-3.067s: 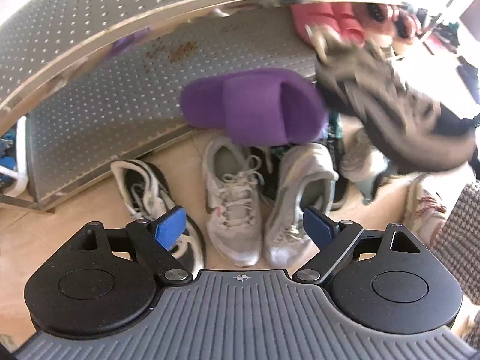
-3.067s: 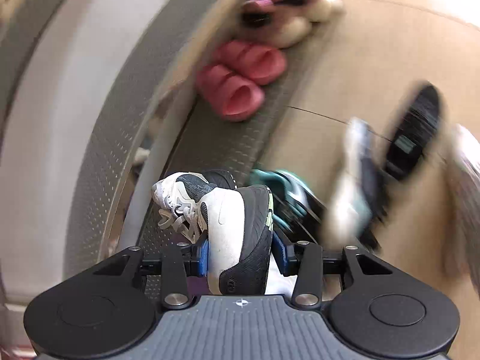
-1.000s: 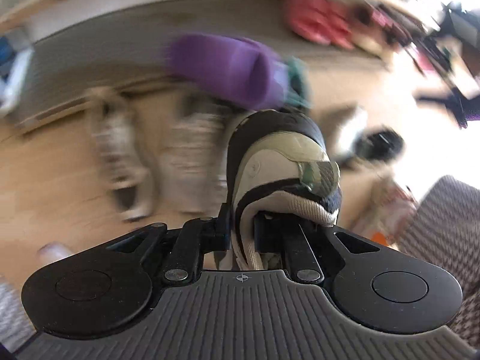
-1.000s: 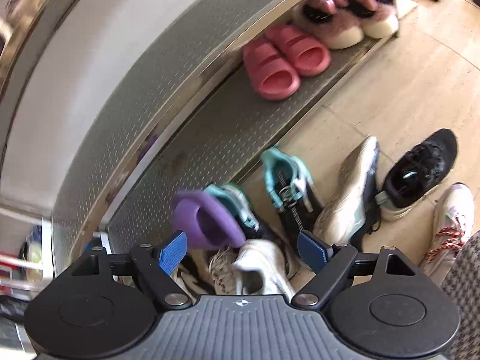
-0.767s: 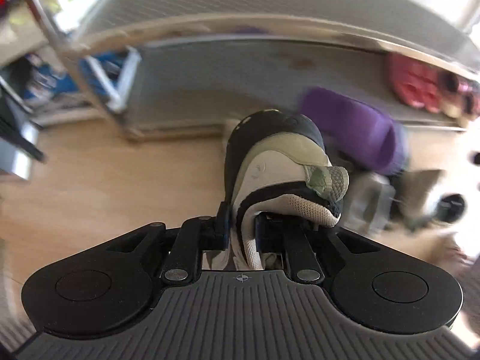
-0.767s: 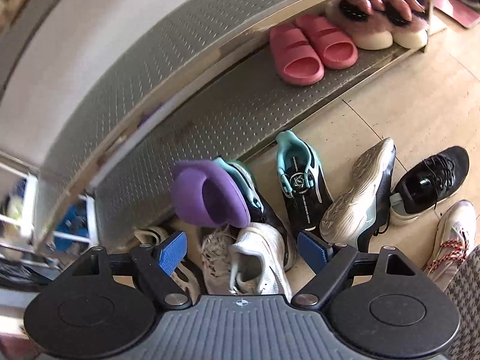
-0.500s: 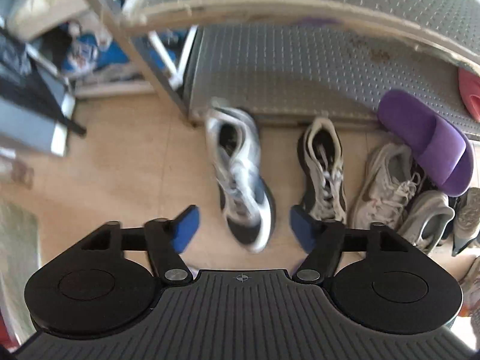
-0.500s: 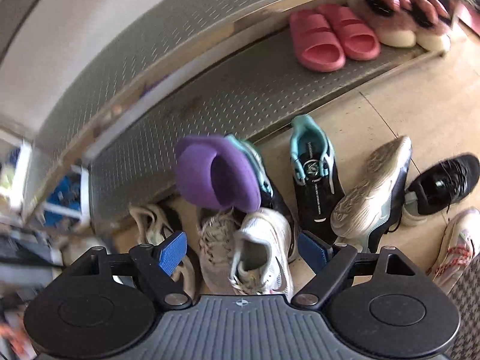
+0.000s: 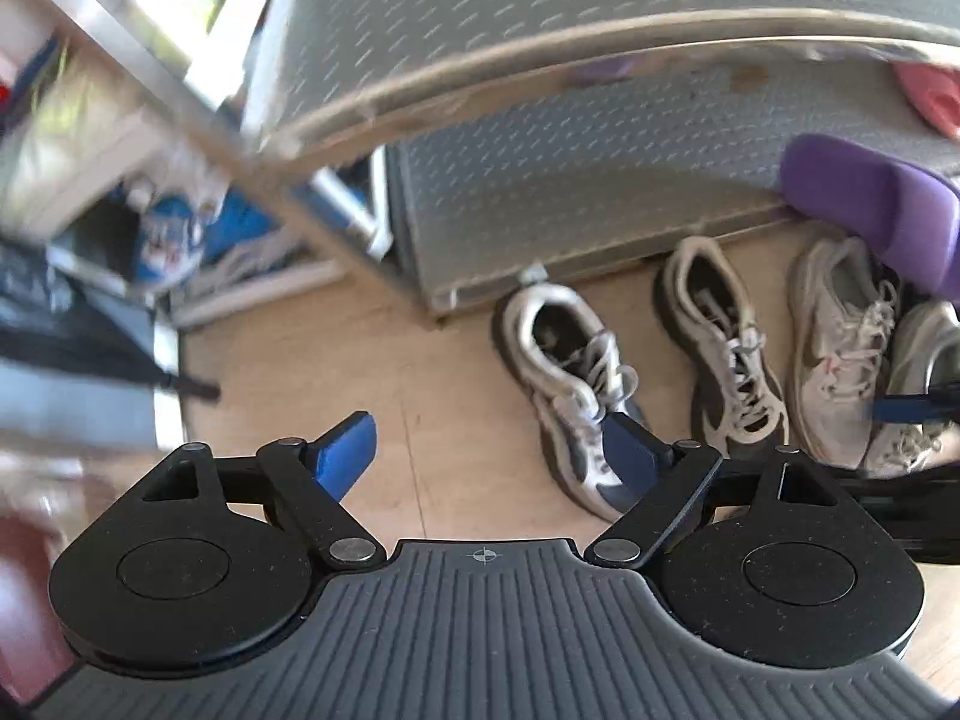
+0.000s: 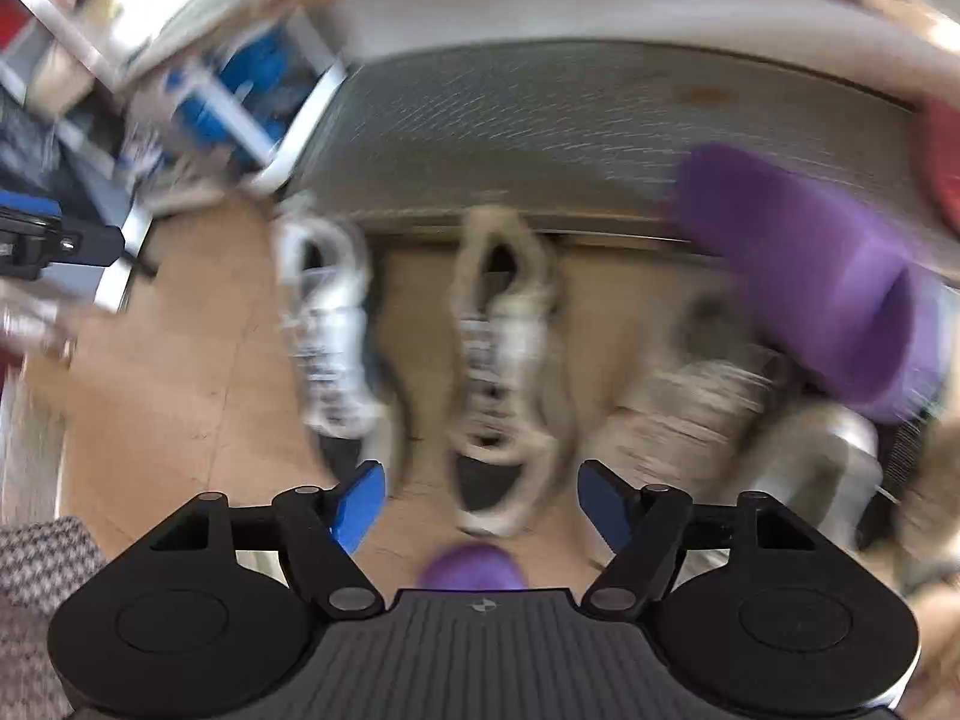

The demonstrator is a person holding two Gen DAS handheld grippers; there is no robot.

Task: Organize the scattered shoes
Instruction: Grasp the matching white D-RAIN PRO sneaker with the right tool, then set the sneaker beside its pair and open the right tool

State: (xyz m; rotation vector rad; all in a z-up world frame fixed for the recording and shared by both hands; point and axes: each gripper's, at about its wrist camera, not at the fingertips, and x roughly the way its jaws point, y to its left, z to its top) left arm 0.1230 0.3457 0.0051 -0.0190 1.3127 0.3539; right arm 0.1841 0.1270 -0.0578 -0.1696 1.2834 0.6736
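My left gripper (image 9: 486, 453) is open and empty above the wooden floor. A white and navy sneaker (image 9: 573, 387) lies on the floor just ahead of its right finger, beside a beige and black sneaker (image 9: 720, 348). A grey sneaker pair (image 9: 840, 348) lies further right, with a purple slipper (image 9: 876, 210) resting on top at the rack's edge. My right gripper (image 10: 480, 504) is open and empty above the same row; this view is blurred. It shows the white sneaker (image 10: 327, 324), the beige sneaker (image 10: 504, 360), the purple slipper (image 10: 822, 270) and a second purple thing (image 10: 474, 567) at the gripper's base.
A metal shoe rack (image 9: 600, 180) with perforated shelves stands behind the shoes; a pink slipper (image 9: 933, 99) sits on its lower shelf at the right. Cluttered shelving with blue items (image 9: 180, 228) stands to the left. A checked fabric (image 10: 36, 570) shows at lower left.
My left gripper let go of the white and navy sneaker on the floor left of the row and opened. My right gripper stayed open and swung left and lower over the shoes.
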